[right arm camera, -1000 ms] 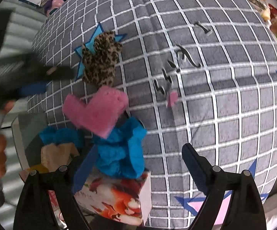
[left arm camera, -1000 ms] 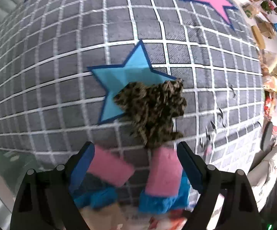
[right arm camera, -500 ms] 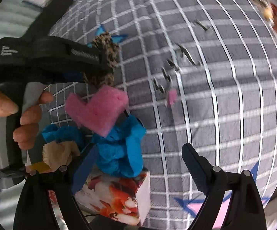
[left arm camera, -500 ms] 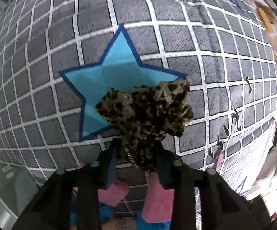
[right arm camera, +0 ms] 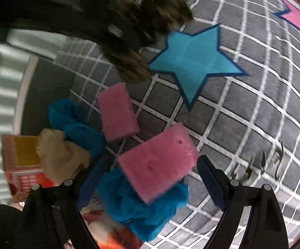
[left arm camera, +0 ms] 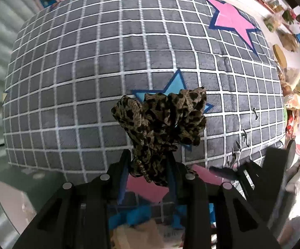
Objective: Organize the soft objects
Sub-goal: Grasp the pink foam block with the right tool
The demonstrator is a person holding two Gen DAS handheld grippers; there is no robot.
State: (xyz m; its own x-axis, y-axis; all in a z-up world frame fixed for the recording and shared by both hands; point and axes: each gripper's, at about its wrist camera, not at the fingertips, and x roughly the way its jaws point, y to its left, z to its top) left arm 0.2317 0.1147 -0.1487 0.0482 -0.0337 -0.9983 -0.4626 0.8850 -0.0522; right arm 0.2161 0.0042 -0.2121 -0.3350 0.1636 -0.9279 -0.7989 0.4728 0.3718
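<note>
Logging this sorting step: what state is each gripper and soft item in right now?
Left hand-held gripper: just closed, shut on the cloth.
Leopard-print crumpled cloth: gripped, lifted off the mat.
Right hand-held gripper: open, empty.
Large pink sponge block: lying loose on blue fluffy cloth.

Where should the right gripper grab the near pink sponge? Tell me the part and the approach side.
Take the near pink sponge across its two long flat edges, coming from above. It lies flat, partly on the blue cloth, with its top bare. The open right gripper already straddles it, so lower and close.
</note>
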